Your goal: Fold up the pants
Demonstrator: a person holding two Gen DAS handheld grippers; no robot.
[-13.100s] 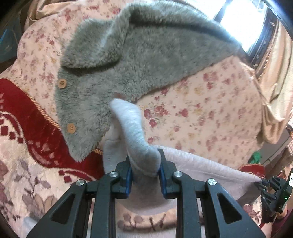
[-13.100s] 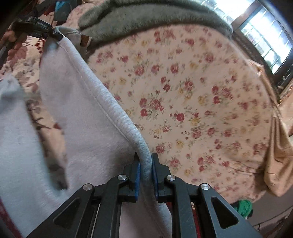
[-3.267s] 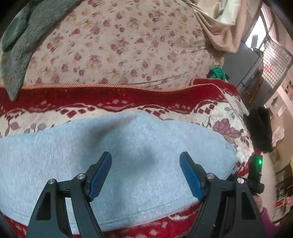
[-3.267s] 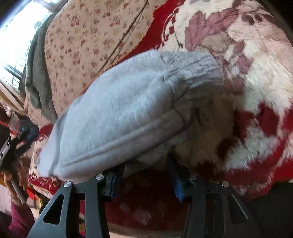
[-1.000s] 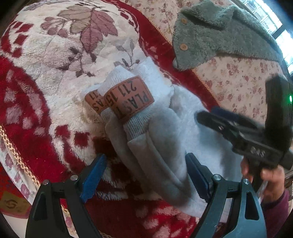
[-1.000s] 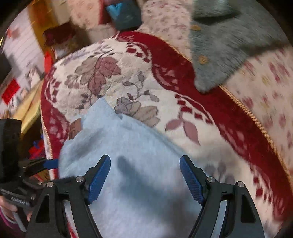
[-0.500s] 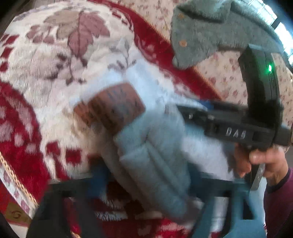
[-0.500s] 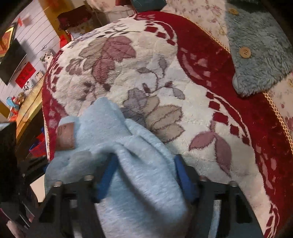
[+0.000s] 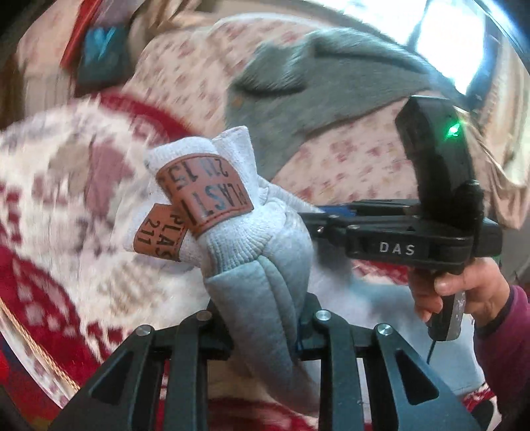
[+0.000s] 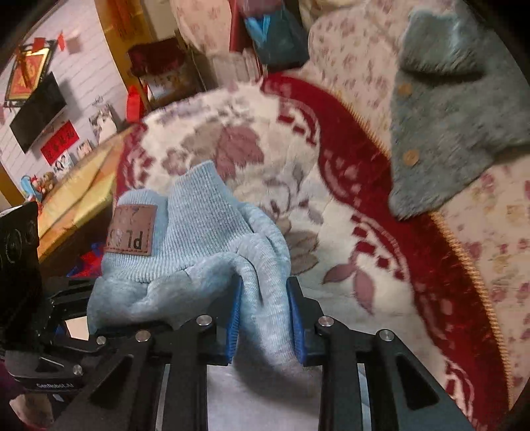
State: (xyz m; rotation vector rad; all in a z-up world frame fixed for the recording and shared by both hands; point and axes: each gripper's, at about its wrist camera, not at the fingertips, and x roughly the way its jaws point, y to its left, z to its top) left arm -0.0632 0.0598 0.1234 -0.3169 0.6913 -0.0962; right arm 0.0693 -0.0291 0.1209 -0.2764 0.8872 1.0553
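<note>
The light grey pants (image 9: 265, 265) are folded into a thick bundle, and two ribbed cuffs with brown leather patches (image 9: 205, 195) stick up at its end. My left gripper (image 9: 265, 321) is closing on the bundle, with fabric packed between its fingers and hiding the pads. In the right wrist view my right gripper (image 10: 265, 315) is also closing. Its blue pads (image 10: 233, 318) press on a fold of the pants (image 10: 198, 238). A hand in a maroon sleeve (image 9: 463, 291) holds the right gripper, which meets the bundle from the right. The cuff end hangs above the blanket.
A red and white flowered blanket (image 10: 347, 185) lies under the pants. Behind it a grey fleece jacket with wooden buttons (image 10: 457, 109) rests on a rose-print sheet (image 9: 347, 159). A wooden cabinet (image 10: 76, 195), a wall screen (image 10: 36, 112) and a blue bag (image 10: 275, 30) are at the left.
Both grippers stood wide open over the folded pants a second ago. Their jaws have since come together on the bundle, and its cuff end has risen off the blanket.
</note>
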